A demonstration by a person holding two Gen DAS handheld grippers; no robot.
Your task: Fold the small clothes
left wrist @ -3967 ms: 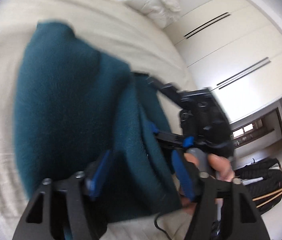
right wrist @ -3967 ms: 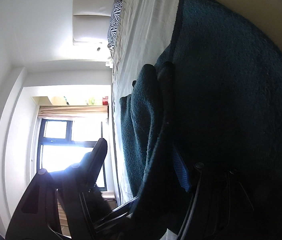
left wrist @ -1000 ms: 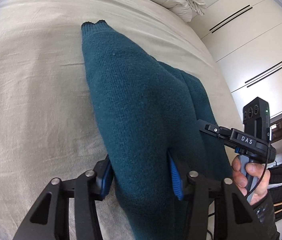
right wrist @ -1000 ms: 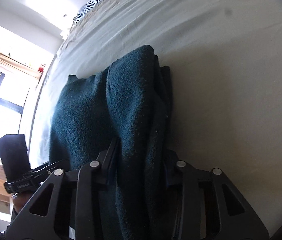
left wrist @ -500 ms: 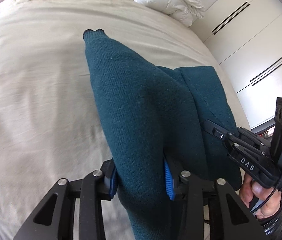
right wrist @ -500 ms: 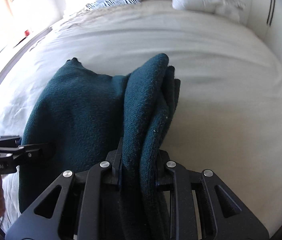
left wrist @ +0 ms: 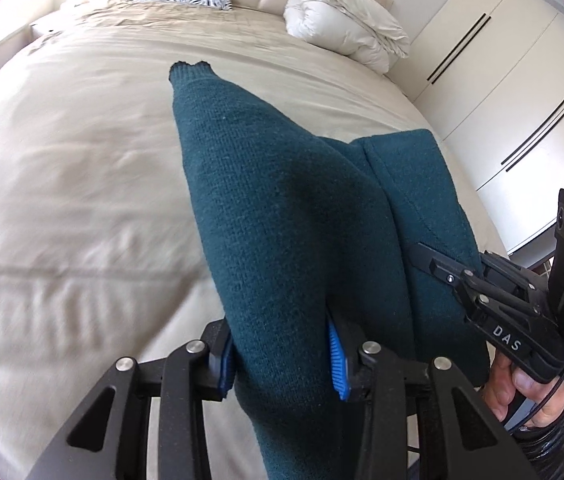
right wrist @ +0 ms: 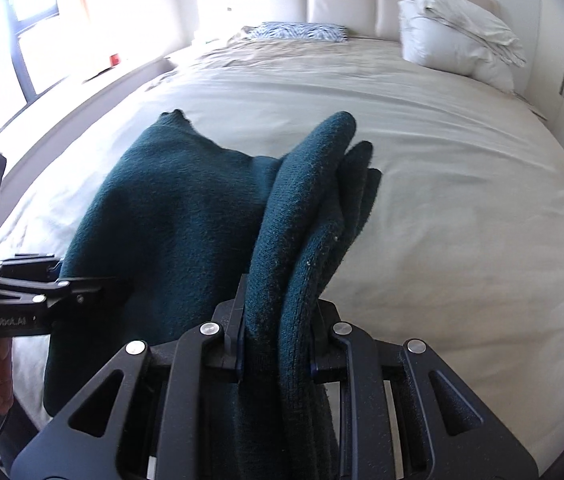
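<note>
Both grippers, left (left wrist: 283, 354) and right (right wrist: 276, 354), have jaws clamped on the thick, floppy sweater (left wrist: 282, 208); gripping bunched edges seems safest.

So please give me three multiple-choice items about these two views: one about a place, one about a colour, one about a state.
1. Where is the white duvet bundle?
A. at the far right of the bed, near the headboard
B. on the floor
C. under the garment

2. What colour is the knit garment?
A. red
B. dark teal
C. white

3. In what state are the two grippers?
A. both open
B. only the left shut
C. both shut on the garment

Answers:
1 A: both views show the bundle lying at the bed's far right corner, by the padded headboard.
2 B: the knit looks dark teal in both views.
3 C: the left gripper has its jaws pressed on a fold of cloth, and the right gripper pinches several layers.
</note>
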